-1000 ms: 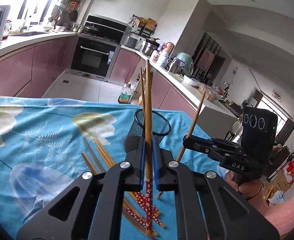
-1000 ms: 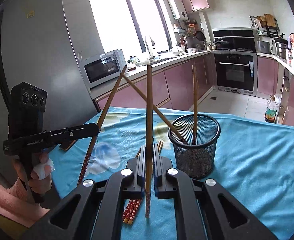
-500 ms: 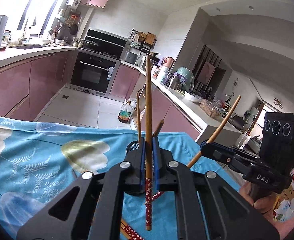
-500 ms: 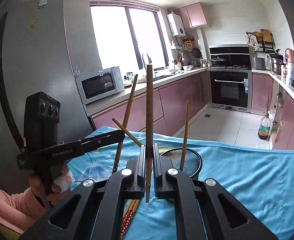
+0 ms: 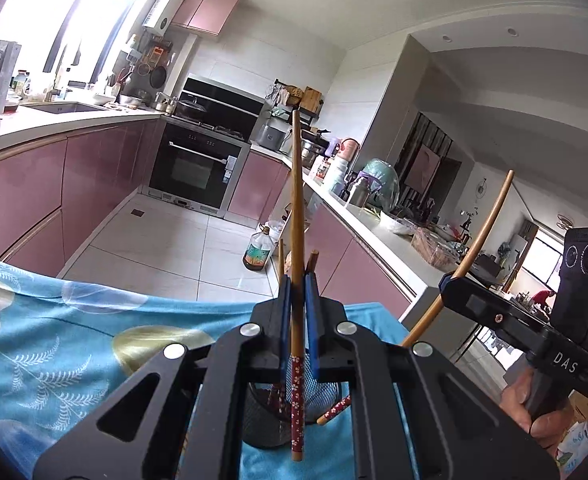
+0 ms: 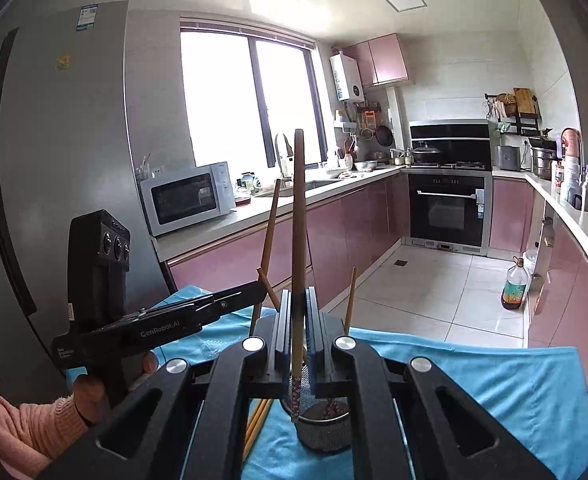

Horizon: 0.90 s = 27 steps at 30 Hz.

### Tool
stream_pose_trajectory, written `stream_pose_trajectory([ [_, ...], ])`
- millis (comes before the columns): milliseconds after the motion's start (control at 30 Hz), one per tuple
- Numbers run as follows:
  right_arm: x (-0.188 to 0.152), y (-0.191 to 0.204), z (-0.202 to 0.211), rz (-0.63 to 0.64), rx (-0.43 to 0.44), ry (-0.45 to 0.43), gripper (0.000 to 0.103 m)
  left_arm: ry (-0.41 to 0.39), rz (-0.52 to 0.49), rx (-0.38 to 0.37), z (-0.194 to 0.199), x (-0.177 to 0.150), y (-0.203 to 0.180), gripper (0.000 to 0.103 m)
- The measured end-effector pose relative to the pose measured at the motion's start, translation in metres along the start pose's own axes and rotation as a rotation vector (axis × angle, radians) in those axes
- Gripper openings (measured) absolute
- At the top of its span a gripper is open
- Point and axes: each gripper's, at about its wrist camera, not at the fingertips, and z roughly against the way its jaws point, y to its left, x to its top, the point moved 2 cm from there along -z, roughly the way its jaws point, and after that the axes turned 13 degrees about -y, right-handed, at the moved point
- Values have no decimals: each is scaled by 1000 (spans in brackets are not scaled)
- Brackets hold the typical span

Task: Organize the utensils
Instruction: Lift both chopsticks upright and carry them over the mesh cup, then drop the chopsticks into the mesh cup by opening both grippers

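My left gripper (image 5: 296, 288) is shut on a wooden chopstick (image 5: 297, 220) with a red floral end, held upright over the black mesh holder (image 5: 262, 420). My right gripper (image 6: 298, 300) is shut on a second chopstick (image 6: 299, 216), upright over the same holder (image 6: 324, 432). Each gripper shows in the other's view, the right one (image 5: 450, 284) at the right and the left one (image 6: 260, 292) at the left. Two chopsticks stand in the holder (image 6: 349, 300). More chopsticks (image 6: 256, 420) lie on the blue floral cloth (image 6: 474, 392) beside it.
The cloth-covered table (image 5: 54, 344) ends just past the holder, with tiled floor beyond. An oil bottle (image 5: 259, 252) stands on the floor by pink cabinets. A grey fridge (image 6: 54, 160) and a microwave (image 6: 186, 198) stand at the left.
Both grippers have risen and moved in over the mesh holder, each still gripping its chopstick. The holder has dropped to the bottom of both views.
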Motion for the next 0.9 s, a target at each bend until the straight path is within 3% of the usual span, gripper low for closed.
stream_pose_trajectory([
  [300,-5,-20,-28,-12,-42,33,6,1,21,37,-36,-3,7,8],
  [700,-48,-33,-64,-50,-55,241,6,74,0,80,-57,-33,20,8],
  [900,-64,-42,-74,-87,-77,287,8,108,0,87,-64,-41,28,8],
])
